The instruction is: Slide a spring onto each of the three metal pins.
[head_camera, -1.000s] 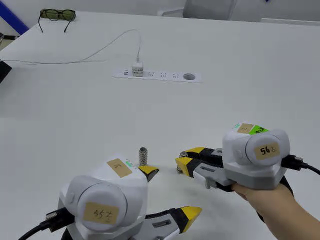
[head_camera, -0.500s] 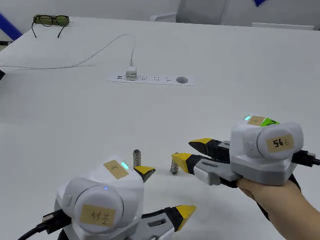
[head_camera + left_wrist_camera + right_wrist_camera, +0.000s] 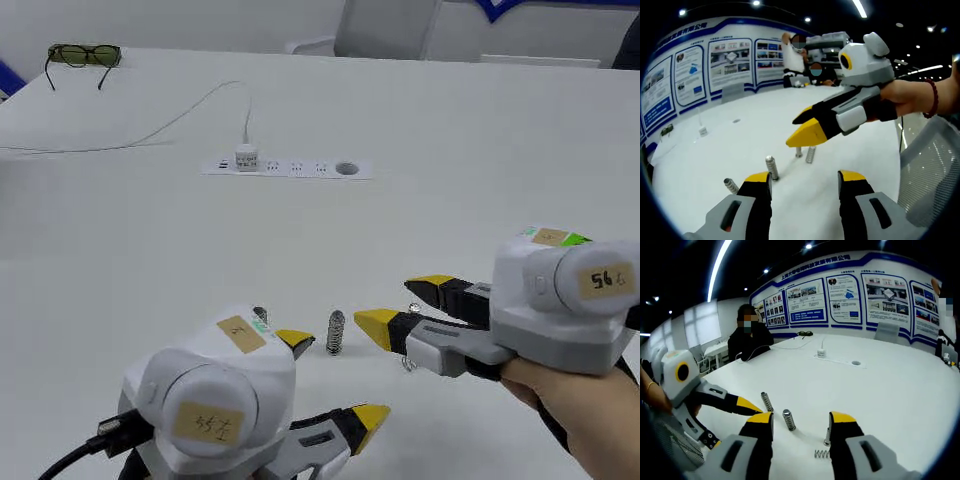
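Note:
Two pins carry springs: one (image 3: 336, 332) (image 3: 788, 419) stands between the grippers, the other (image 3: 260, 315) (image 3: 767, 401) peeks out behind the left gripper's body. A bare metal pin (image 3: 827, 436) (image 3: 798, 152) stands close to the right gripper, and a loose spring (image 3: 821, 454) lies on the table beside it. My left gripper (image 3: 335, 378) (image 3: 805, 182) is open and empty at the near edge, just short of the pins. My right gripper (image 3: 402, 305) (image 3: 800, 422) is open and empty, its tips a little right of the middle sprung pin.
A white power strip (image 3: 290, 167) with a plugged charger and cable lies further back on the white table (image 3: 480, 180). Green-lensed glasses (image 3: 82, 55) rest at the far left corner. A chair (image 3: 385, 25) stands behind the table. People show across the room.
The right gripper has drawn back to the right from the middle pin and opened wider, leaving a spring standing on that pin. The head camera has shifted; the left gripper has hardly moved.

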Demonstrator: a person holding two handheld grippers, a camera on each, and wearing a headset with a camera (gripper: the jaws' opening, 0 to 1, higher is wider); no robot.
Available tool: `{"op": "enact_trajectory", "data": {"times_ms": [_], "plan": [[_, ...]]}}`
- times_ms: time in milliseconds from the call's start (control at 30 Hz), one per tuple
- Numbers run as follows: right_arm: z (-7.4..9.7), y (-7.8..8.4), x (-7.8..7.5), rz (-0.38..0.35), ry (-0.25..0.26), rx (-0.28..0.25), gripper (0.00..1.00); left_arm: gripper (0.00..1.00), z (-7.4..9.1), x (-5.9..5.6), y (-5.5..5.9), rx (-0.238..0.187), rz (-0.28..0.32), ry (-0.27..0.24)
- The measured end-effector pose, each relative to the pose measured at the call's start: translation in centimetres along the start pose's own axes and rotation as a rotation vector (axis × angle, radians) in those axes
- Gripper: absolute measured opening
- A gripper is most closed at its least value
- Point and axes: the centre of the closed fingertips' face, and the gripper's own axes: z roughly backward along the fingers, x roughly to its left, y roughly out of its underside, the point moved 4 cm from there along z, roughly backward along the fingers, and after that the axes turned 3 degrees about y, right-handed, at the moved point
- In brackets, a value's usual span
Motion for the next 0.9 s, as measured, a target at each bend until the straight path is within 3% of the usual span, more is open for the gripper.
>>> {"op": "enact_trajectory", "data": {"times_ms": [167,467,900], "plan": [[1.2,0.5,-0.6,-0.021,0.018,0.000,0.50,0.53,-0.8,-0.1,-0.2,-0.005,0.005,0.014],[3.3,1.5,-1.6,-0.043,0.031,0.004,0.55,0.47,-2.5,-0.2,-0.4,0.002,-0.071,0.039],[5.9,2.3,-2.4,-0.068,0.031,-0.025,0.56,0.40,-5.5,-0.3,-0.6,0.021,-0.092,0.087]]}}
